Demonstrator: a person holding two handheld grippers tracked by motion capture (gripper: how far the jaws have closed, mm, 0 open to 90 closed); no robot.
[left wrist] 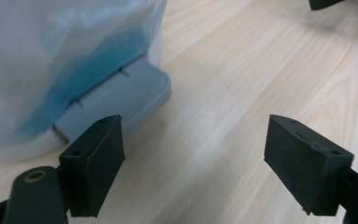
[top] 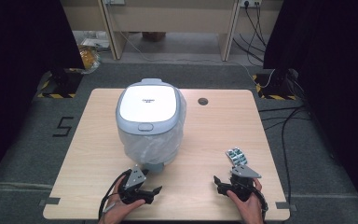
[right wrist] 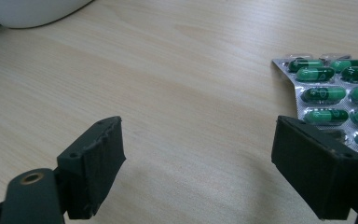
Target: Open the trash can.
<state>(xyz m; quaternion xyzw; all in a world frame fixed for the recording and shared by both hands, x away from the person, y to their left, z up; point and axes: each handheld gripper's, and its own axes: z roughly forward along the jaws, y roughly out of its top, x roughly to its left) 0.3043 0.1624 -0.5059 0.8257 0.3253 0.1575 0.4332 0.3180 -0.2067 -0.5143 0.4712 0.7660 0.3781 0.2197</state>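
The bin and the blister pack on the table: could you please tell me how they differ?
The bin is a large upright white and grey container lined with a clear bag; the blister pack is a small flat silver sheet of green capsules. The bin stands before the left gripper, the pack beside the right gripper. Both rest untouched on the table.

A: What sits ahead of the left gripper (left wrist: pixel 193 165)?
B: Its 2 black jaws stand wide apart over the wooden table (left wrist: pixel 242 79), gripping nothing.
A: And on the left?
B: A bin (left wrist: pixel 121 88) with a grey base, draped in a clear plastic bag (left wrist: pixel 51 51), just beyond the left jaw.
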